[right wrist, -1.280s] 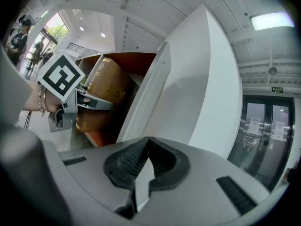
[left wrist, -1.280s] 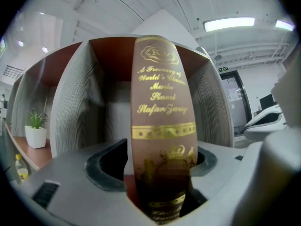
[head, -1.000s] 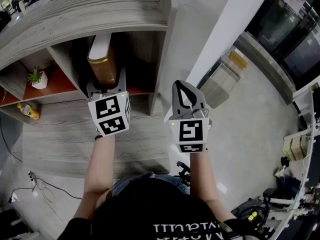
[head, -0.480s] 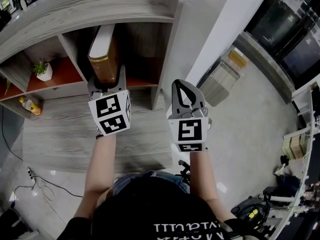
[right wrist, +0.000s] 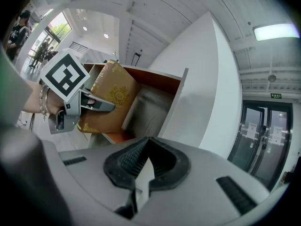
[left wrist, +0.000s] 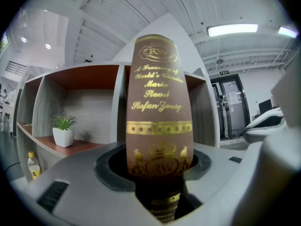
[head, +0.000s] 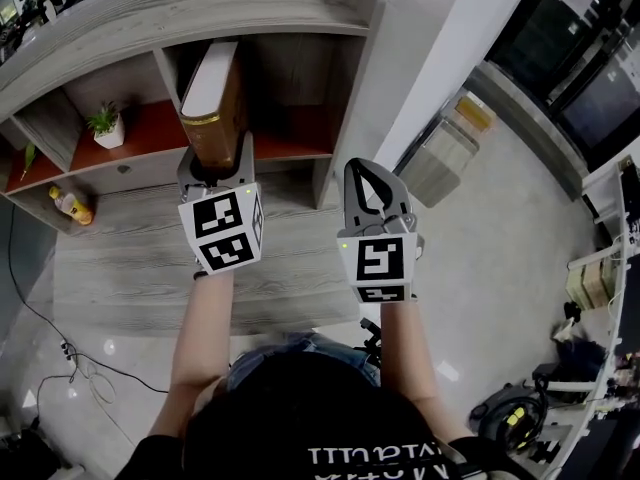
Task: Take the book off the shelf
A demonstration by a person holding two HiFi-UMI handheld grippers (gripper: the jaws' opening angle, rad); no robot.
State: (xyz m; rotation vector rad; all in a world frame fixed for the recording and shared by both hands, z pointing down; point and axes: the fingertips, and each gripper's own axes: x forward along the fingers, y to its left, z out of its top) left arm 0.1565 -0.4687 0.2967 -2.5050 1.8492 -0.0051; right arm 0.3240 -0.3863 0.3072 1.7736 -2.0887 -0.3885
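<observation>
We had the left claw (head: 214,164) pinched on the lower part of the book (head: 212,98), one jaw on each cover and the spine facing back toward us, because a grip low on the spine let us draw the volume straight out without tipping it; the brown spine with its gold lettering filled the middle of the left gripper view and stood upright, so the long axis ran floor to ceiling while the page edges pointed back into the shelf (head: 200,8); the book sat at the front edge of the right-hand compartment, close beside the divider (head: 165,68) on its left, and we judged it partly drawn out, not yet clear of the opening; the right claw (head: 366,173) hung in the open air off the shelf's right front corner, well apart from the book, its jaws pressed together on nothing, which we read as keeping it out of the way; a potted plant (head: 107,126) stood in the neighbouring compartment, and a bottle (head: 70,206) lay lower at the left edge.
</observation>
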